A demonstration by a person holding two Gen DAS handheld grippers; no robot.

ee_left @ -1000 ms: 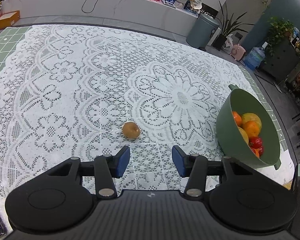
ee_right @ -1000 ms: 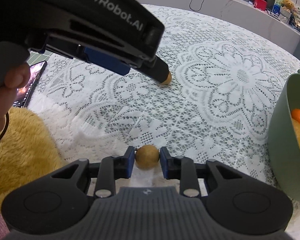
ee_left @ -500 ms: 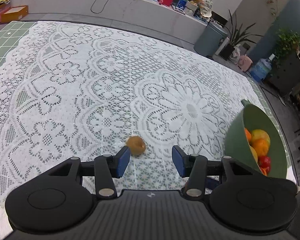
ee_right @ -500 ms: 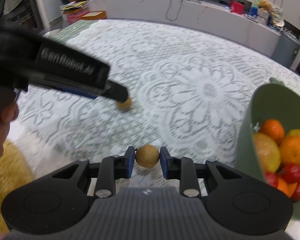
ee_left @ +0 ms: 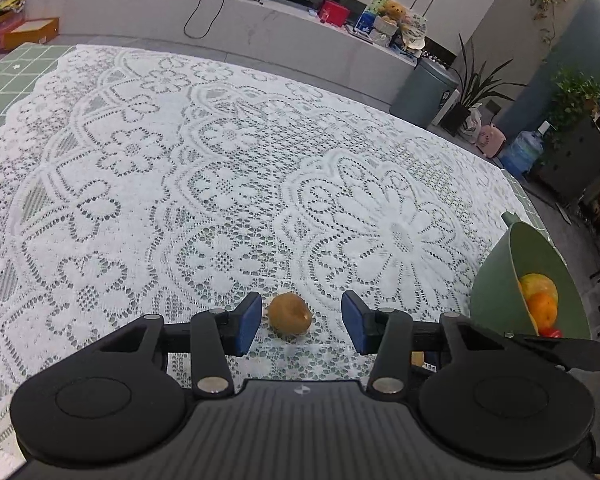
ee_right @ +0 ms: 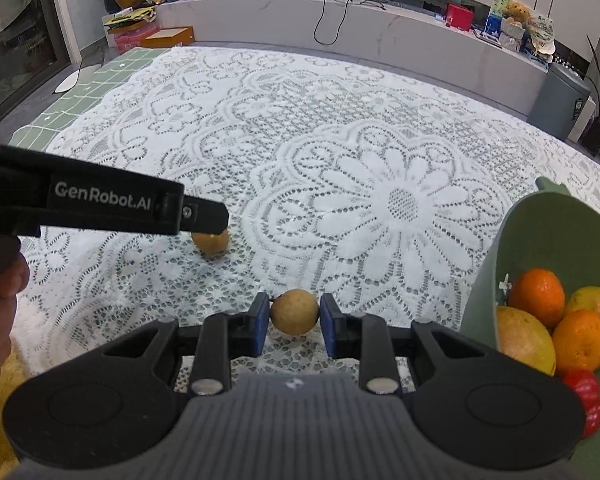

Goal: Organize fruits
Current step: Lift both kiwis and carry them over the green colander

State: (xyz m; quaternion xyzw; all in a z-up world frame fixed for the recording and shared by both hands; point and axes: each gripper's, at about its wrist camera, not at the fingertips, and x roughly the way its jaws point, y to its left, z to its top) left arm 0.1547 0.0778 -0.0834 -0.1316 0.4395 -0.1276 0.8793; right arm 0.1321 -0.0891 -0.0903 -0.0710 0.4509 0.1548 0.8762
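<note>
A white lace tablecloth [ee_left: 220,160] with flower patterns spreads ahead of the black, blue-padded left gripper [ee_left: 298,322]. Between its pads lies a tan-brown fruit [ee_left: 289,313]. To its right, a sage-green bowl [ee_right: 540,240] holds orange, yellow and red fruits.

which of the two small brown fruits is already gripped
The brown fruit clamped in the right hand-held gripper, lifted near the green bowl. The other brown fruit lies loose on the lace cloth between the open left hand-held gripper fingers.

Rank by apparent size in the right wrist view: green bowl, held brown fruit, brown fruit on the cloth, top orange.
1. green bowl
2. top orange
3. held brown fruit
4. brown fruit on the cloth, partly hidden and farther, so unsure.
</note>
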